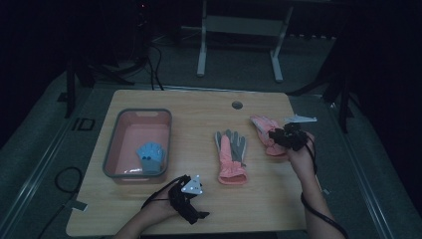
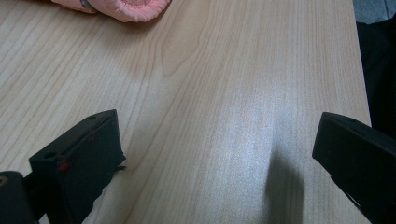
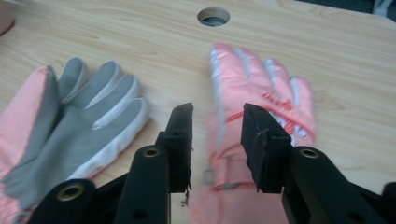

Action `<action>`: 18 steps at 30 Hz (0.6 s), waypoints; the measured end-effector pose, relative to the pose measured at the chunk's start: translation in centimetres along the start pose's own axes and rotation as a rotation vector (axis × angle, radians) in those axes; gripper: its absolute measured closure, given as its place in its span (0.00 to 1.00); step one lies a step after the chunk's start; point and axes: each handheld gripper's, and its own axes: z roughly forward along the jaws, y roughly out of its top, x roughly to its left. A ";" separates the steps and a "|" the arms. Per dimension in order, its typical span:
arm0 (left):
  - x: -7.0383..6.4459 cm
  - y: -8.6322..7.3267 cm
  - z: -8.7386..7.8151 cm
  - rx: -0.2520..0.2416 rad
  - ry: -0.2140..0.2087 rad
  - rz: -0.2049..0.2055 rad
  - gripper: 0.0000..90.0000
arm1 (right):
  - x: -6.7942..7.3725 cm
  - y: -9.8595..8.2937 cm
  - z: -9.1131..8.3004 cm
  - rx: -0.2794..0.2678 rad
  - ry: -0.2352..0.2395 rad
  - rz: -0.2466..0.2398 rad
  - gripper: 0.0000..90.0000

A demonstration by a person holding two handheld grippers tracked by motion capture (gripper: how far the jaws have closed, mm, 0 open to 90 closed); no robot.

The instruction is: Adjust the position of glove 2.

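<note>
Red lettering on the pink glove (image 3: 261, 93), blurred, nothing else readable

**Around your work: the counter and what sits off to the side**

You have a pale wooden counter (image 1: 199, 104) under everything, its grain running lengthwise; near its far edge you see a round cable hole (image 1: 237, 105); on your left stands a pink bin with a grey rim (image 1: 113, 144), set well apart from the middle of the counter; inside it, toward the near right corner, lies a small blue glove (image 1: 151, 155), flat on the bin's floor; beyond the counter a white metal frame (image 1: 201, 50) stands on the grey floor; dark cables (image 1: 154, 69) trail across that floor near the counter's far left corner.
</note>
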 end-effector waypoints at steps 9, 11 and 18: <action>0.0 0.0 0.0 -0.004 0.000 -0.002 0.02 | -3.3 0.9 1.9 0.033 0.002 -0.008 0.69; 0.0 -0.1 0.0 -0.001 0.001 0.000 0.02 | -3.6 0.9 2.2 0.039 0.007 -0.004 0.69; 0.1 -0.1 0.0 -0.001 -0.001 -0.004 0.02 | -4.9 -0.1 4.4 0.099 0.040 0.040 0.65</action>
